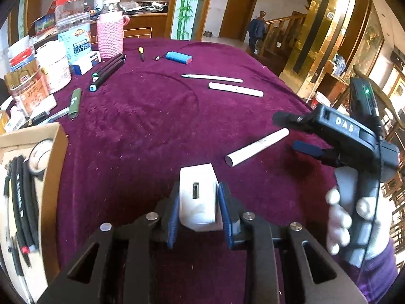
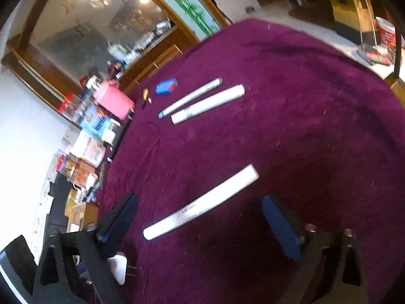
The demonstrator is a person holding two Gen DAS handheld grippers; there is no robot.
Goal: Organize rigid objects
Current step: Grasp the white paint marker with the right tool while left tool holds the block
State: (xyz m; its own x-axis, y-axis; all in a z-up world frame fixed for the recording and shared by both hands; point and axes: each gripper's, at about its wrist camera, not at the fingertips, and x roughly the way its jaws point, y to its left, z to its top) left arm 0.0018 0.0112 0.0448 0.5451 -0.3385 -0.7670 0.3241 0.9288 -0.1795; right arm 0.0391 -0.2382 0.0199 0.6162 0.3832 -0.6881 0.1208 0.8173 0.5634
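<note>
Tube (image 2: pixel 201 202), white, lies flat on purple cloth (image 2: pixel 303 126), long axis diagonal, near end lower-left, between wide-open jaws of right gripper (image 2: pixel 200 217), untouched. Left gripper (image 1: pixel 198 202) clamps white charger block (image 1: pixel 198 195), port side up, above cloth.

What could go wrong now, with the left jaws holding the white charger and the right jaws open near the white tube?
1. The white charger is gripped only at its rear, so it may tip out of the left gripper.
2. The white tube is round; the right gripper, jaws open, could roll it away on the cloth.
</note>
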